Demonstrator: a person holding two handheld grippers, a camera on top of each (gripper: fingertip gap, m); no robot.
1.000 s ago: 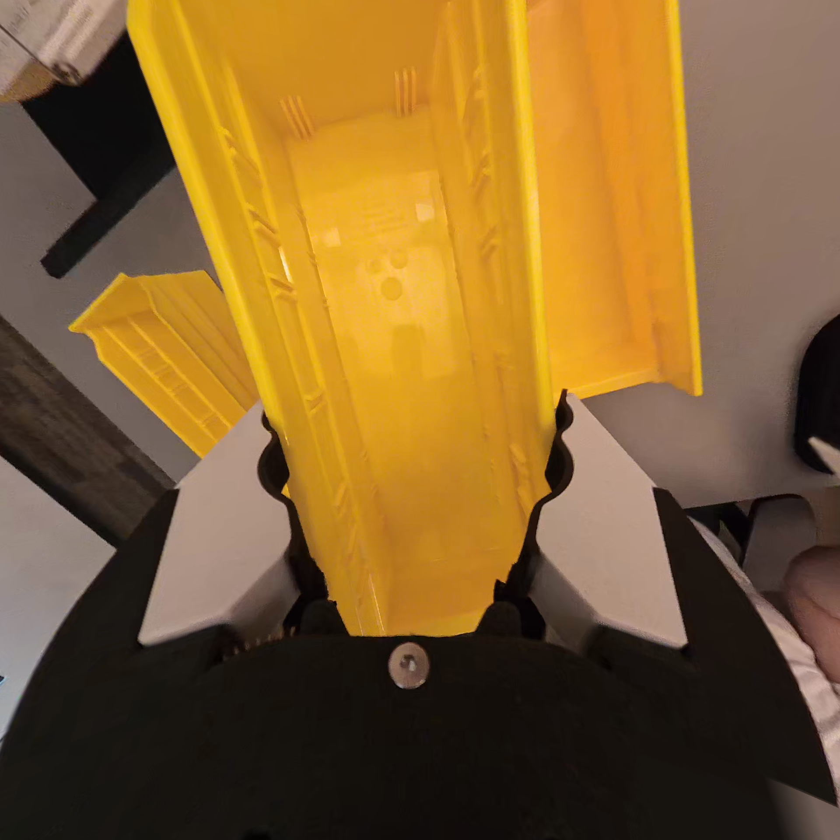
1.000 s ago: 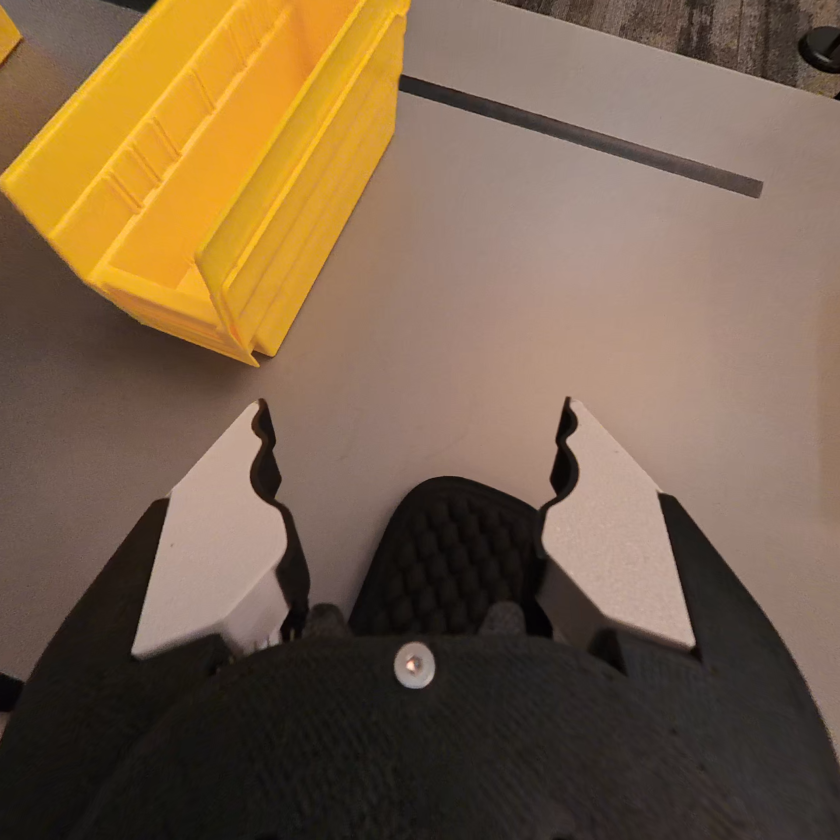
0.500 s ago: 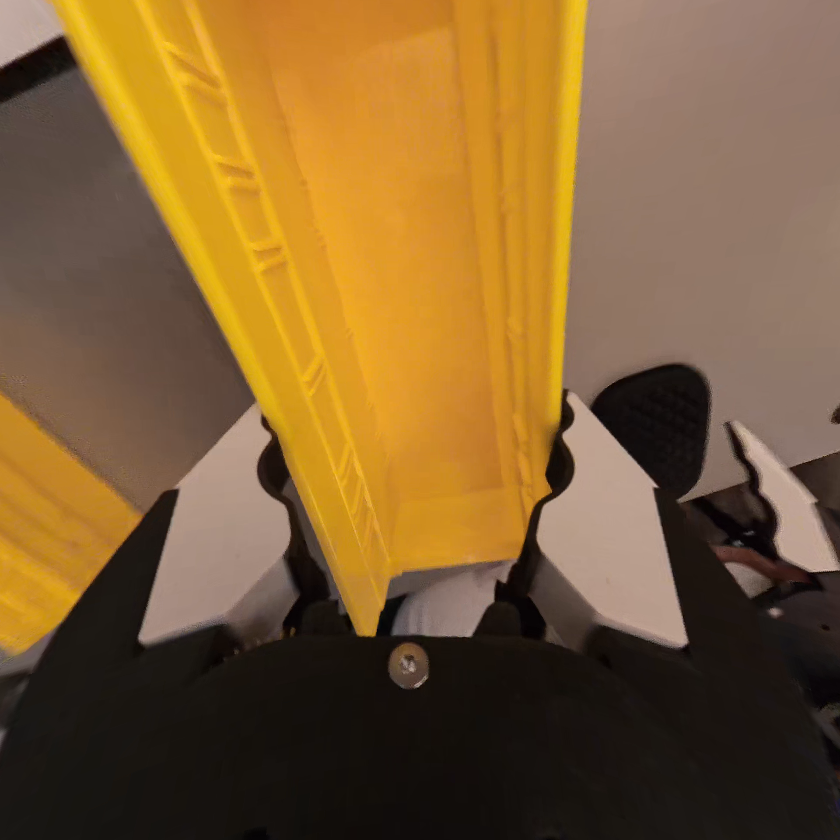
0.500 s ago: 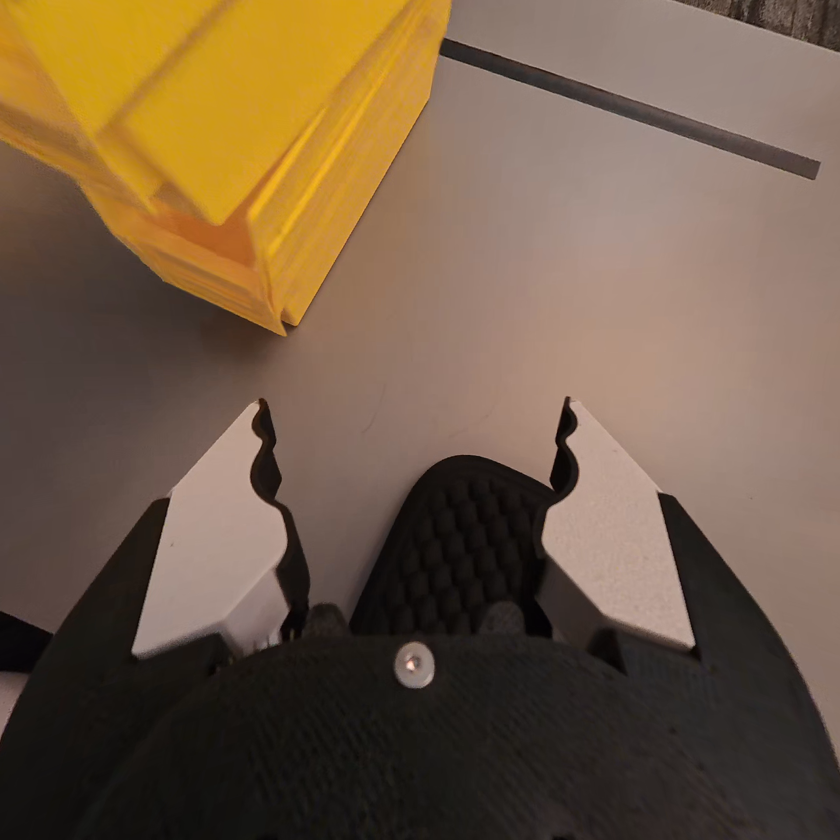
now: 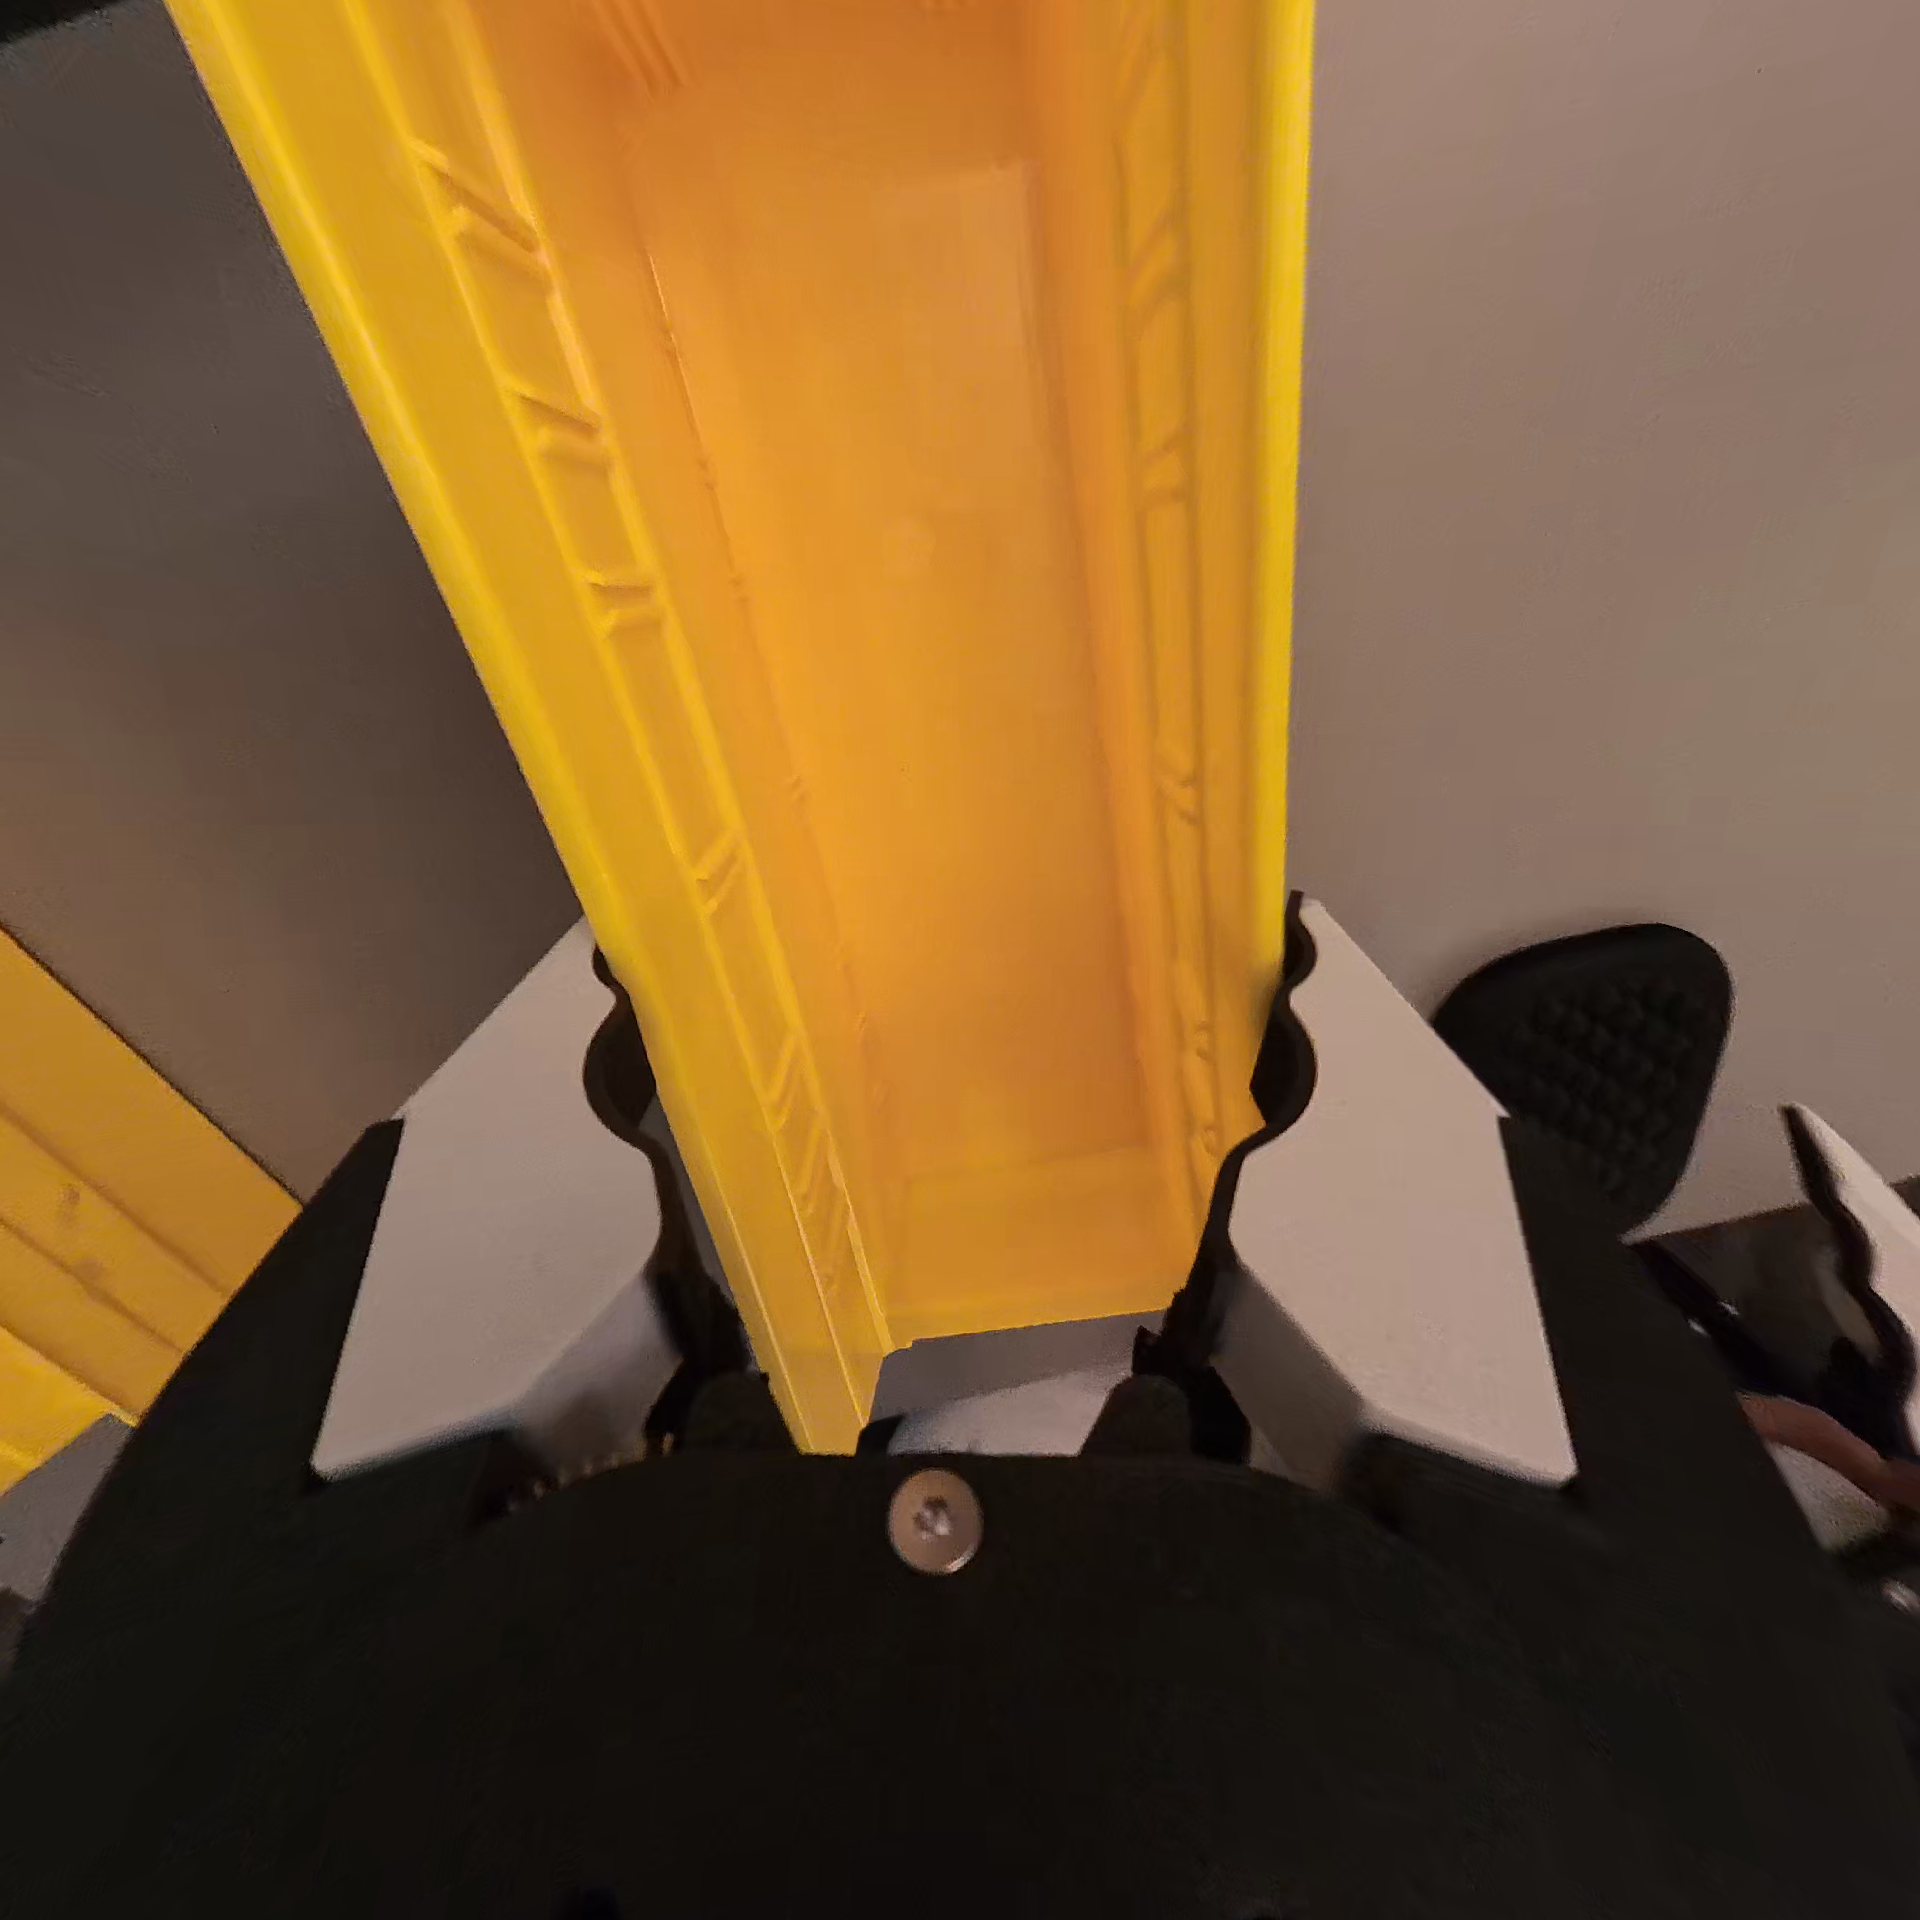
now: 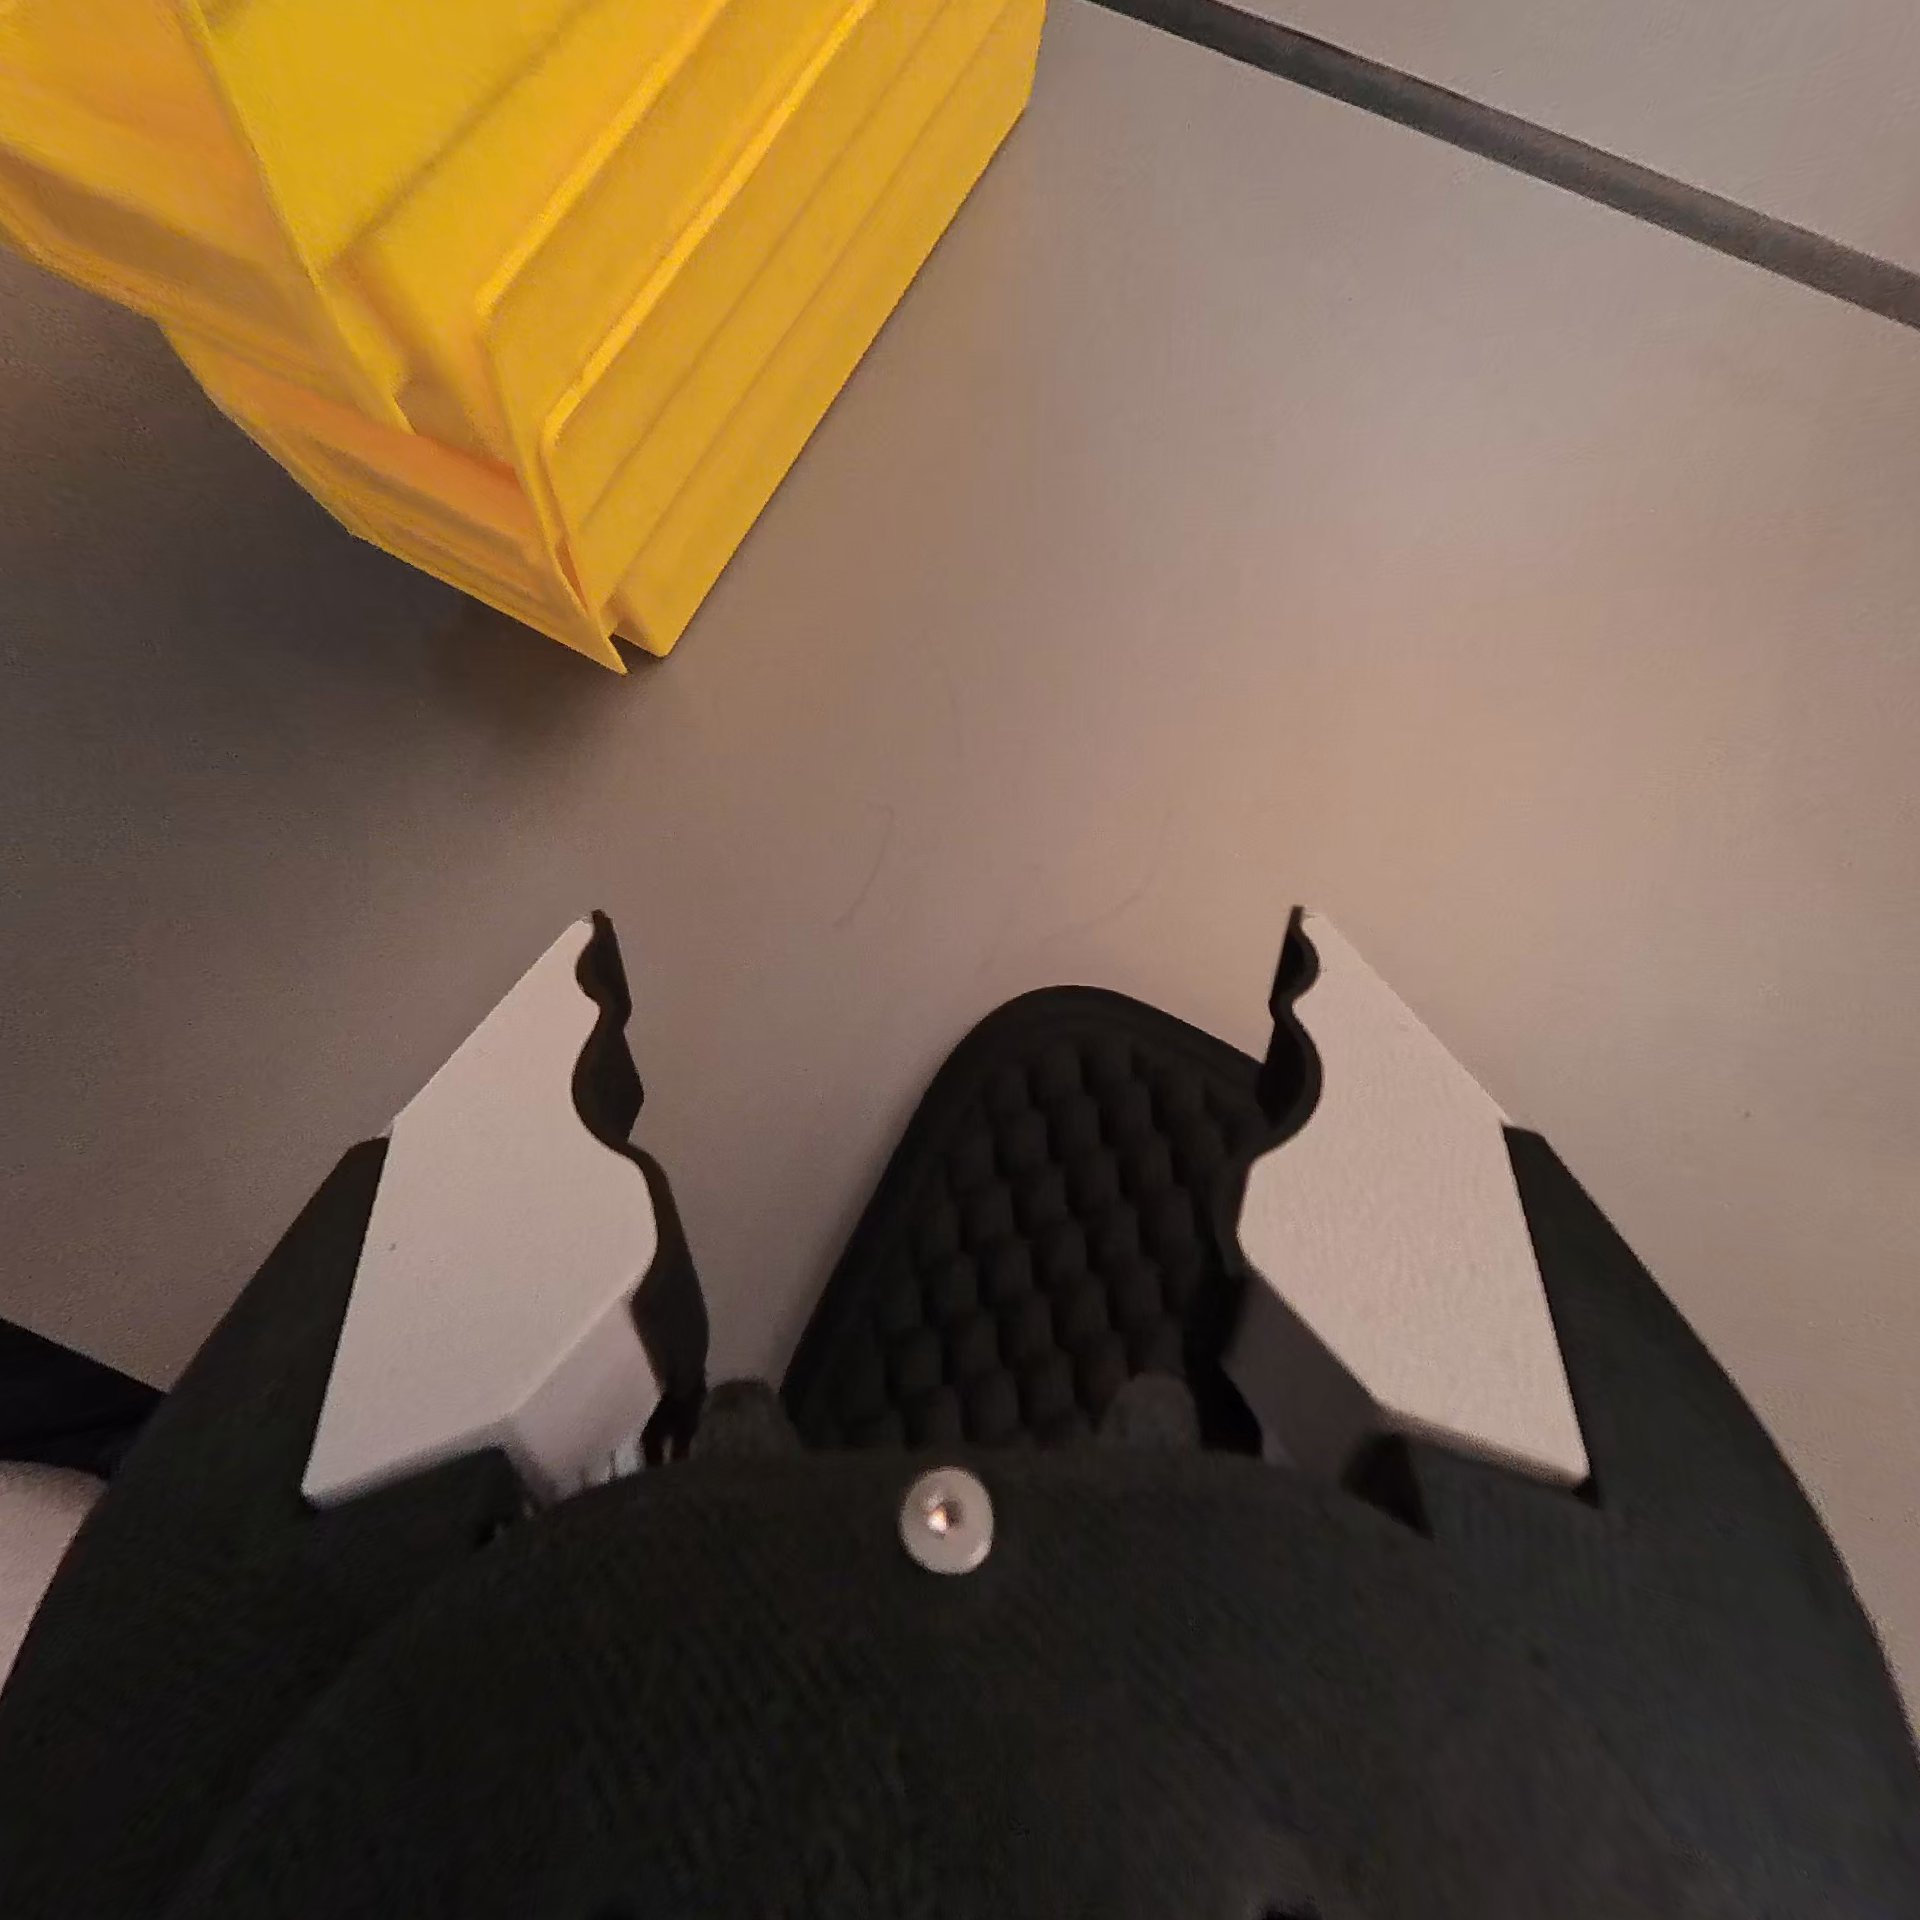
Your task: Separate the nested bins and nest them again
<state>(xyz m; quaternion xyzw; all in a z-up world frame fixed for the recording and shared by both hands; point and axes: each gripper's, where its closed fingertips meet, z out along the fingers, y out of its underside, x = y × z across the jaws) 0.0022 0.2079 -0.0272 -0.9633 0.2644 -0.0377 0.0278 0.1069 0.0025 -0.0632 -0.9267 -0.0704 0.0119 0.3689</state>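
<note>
Looking along the left hand-held gripper (image 5: pixel 940 1023), I see a long yellow bin (image 5: pixel 883 623) clamped across its width, both pads pressed on its side walls, its long axis running straight away from the fingers and its open top facing the camera. A second yellow bin (image 5: pixel 94 1174) sits low to the left of the held one, on the grey tabletop (image 5: pixel 1610 520). The right hand-held gripper (image 5: pixel 1813 1226) shows at the held bin's right, near its closed end.

From the right wrist view, the right hand-held gripper (image 6: pixel 945 1023) stands wide with nothing between its fingers. Yellow bins (image 6: pixel 623 260) lie ahead and left of it, seemingly one tilted into another. The left one looks better placed to finish the nesting.
</note>
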